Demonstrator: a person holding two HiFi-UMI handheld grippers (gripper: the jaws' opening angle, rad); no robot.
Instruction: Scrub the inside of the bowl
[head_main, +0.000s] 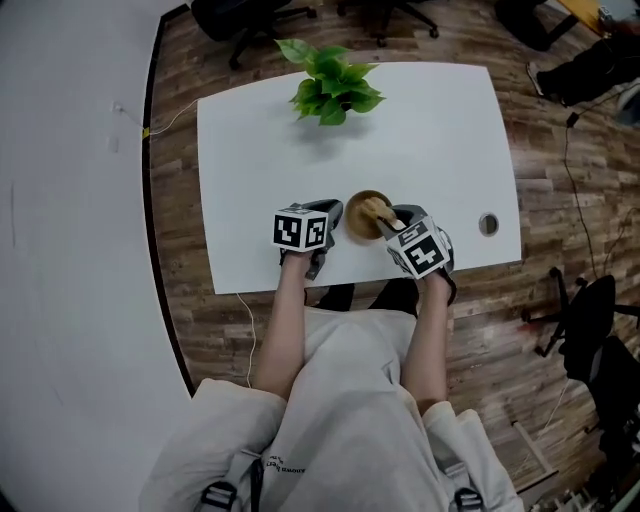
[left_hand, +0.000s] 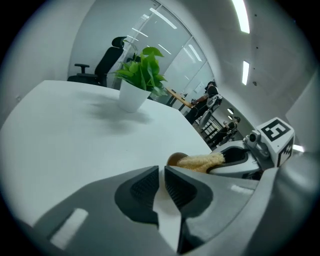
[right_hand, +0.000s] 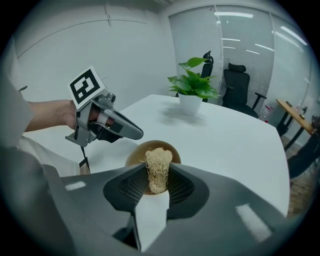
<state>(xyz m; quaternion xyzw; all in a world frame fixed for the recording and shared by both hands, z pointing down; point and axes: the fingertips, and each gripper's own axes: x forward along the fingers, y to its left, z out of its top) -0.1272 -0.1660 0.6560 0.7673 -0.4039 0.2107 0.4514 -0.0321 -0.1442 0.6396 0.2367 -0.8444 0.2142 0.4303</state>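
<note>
A white table (head_main: 440, 130) stands on a wood floor (head_main: 545, 215), with chairs (head_main: 250, 18) at the top of the frame. A plant (head_main: 330, 85) sits at the table's far edge, and most of the top between is bare. The bowl (head_main: 358, 230) lies near the near edge, at centre frame. The right gripper (right_hand: 157, 180) clamps a scrubber (right_hand: 158, 162) over the bowl. The left gripper (left_hand: 162, 182), its jaws together and empty, is just left of the bowl.

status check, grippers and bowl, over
Right gripper shut on loofah scrubber, poised over wooden bowl. Left gripper shut, empty, beside the bowl. Nothing in the way; potted plant stands well clear.
</note>
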